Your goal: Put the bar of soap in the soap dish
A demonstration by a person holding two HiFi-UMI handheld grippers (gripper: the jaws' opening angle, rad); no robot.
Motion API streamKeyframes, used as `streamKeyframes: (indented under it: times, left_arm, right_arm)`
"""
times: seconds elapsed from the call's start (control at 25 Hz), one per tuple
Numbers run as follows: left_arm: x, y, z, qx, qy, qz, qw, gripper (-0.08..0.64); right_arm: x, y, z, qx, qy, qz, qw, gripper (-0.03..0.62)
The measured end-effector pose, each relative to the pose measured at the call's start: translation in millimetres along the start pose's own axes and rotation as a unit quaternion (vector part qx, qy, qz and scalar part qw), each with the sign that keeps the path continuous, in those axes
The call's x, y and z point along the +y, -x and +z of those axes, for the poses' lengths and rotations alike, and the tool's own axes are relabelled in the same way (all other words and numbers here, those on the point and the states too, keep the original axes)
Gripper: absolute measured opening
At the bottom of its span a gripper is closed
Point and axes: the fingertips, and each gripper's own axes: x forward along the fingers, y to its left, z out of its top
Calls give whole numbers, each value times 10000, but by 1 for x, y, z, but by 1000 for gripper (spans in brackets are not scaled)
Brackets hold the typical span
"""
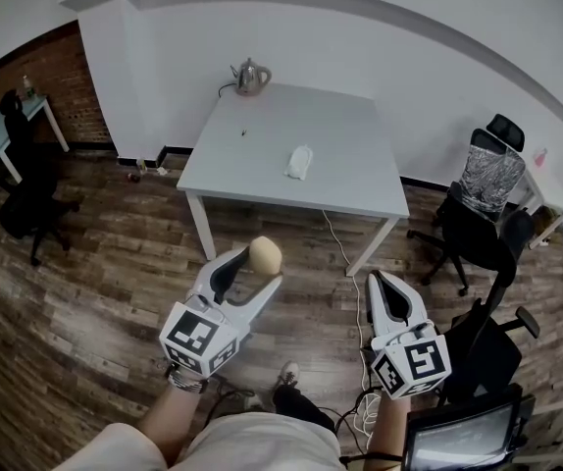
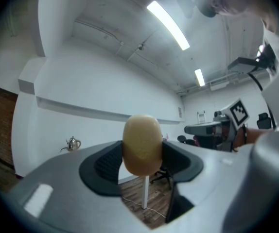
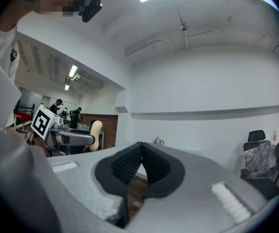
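Observation:
A tan oval bar of soap (image 1: 265, 255) is held between the jaws of my left gripper (image 1: 258, 266), which is shut on it above the wooden floor, short of the table. In the left gripper view the soap (image 2: 142, 144) stands upright between the black pads. A white soap dish (image 1: 299, 162) lies on the white table (image 1: 262, 155), right of centre. My right gripper (image 1: 381, 285) is shut with nothing in it; its jaws meet at the tips (image 3: 140, 145). The soap (image 3: 96, 129) also shows at the left of the right gripper view.
A metal kettle (image 1: 250, 77) stands at the table's far edge. Black office chairs (image 1: 483, 219) are at the right, another chair (image 1: 26, 204) at the left. A cable (image 1: 345, 263) runs across the floor under the table. A monitor (image 1: 458, 438) sits at lower right.

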Motion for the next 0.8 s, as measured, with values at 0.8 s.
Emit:
streamKeyframes:
  times: [0.8]
  left_arm:
    - [25,-75,-7,65,-5,188,9998,271]
  right_arm:
    - [-58,-65,-15,0,-16,204,9998,2]
